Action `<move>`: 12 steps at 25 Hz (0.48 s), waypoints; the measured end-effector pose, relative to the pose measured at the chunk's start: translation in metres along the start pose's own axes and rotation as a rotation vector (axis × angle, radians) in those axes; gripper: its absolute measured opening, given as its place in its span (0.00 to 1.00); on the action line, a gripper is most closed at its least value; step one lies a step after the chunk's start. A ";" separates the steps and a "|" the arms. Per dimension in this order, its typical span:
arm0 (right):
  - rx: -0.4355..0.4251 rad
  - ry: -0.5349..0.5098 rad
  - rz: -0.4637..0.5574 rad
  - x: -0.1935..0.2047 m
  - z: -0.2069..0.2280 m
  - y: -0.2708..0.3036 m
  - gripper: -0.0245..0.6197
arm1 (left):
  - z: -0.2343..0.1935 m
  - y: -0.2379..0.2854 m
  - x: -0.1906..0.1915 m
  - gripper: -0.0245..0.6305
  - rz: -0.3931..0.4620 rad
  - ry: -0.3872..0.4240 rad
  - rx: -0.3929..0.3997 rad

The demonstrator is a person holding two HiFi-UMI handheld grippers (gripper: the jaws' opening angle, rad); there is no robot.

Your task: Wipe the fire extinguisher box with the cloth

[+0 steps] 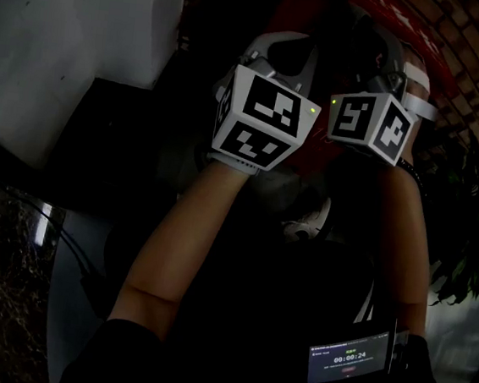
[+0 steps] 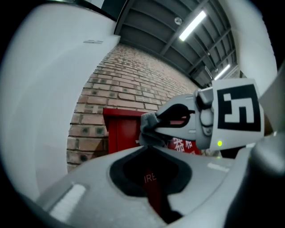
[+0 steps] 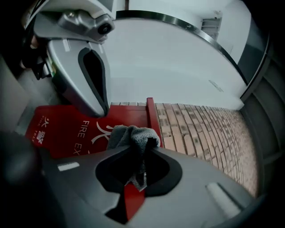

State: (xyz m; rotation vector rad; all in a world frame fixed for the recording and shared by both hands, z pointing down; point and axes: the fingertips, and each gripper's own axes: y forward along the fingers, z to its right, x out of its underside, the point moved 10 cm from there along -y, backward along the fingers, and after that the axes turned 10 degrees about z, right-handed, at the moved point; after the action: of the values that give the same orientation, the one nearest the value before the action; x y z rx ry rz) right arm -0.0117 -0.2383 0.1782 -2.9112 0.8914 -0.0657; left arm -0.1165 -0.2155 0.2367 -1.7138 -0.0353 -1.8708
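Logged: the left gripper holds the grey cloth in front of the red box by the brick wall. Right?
No: the right gripper holds the cloth, as the right gripper view shows; the left gripper holds nothing. The rest stands: the cloth is in front of the red box by the brick wall.

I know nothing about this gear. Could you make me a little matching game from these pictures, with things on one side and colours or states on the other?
Things:
1. cloth
2. fire extinguisher box
3. wall
4. left tongs

Descriptions:
A. red
B. bare brick
C. closed, holding nothing
D. grey, pinched in the right tongs

Pairs: 1-D, 2-A, 3-B, 4-C
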 end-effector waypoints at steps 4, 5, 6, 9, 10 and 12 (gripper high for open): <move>-0.036 -0.022 -0.010 -0.003 -0.027 -0.001 0.10 | 0.003 -0.006 0.020 0.04 0.028 -0.015 -0.006; -0.052 -0.024 -0.009 -0.004 -0.036 -0.001 0.10 | 0.003 -0.009 0.028 0.04 0.031 -0.020 -0.014; -0.068 -0.022 -0.009 -0.004 -0.046 -0.002 0.10 | 0.003 -0.013 0.036 0.04 0.029 -0.022 -0.023; -0.110 0.004 -0.011 -0.005 -0.076 -0.004 0.10 | 0.003 -0.026 0.064 0.04 -0.004 -0.029 -0.049; -0.123 0.013 -0.010 -0.005 -0.085 -0.005 0.10 | 0.003 -0.030 0.073 0.04 -0.019 -0.038 -0.060; -0.147 0.030 -0.011 -0.004 -0.103 -0.007 0.10 | 0.007 -0.037 0.092 0.04 -0.053 -0.065 -0.073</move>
State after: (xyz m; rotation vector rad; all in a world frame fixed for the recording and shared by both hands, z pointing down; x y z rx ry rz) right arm -0.0186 -0.2387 0.2813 -3.0589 0.9218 -0.0458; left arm -0.1251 -0.2193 0.3353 -1.8396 -0.0395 -1.8744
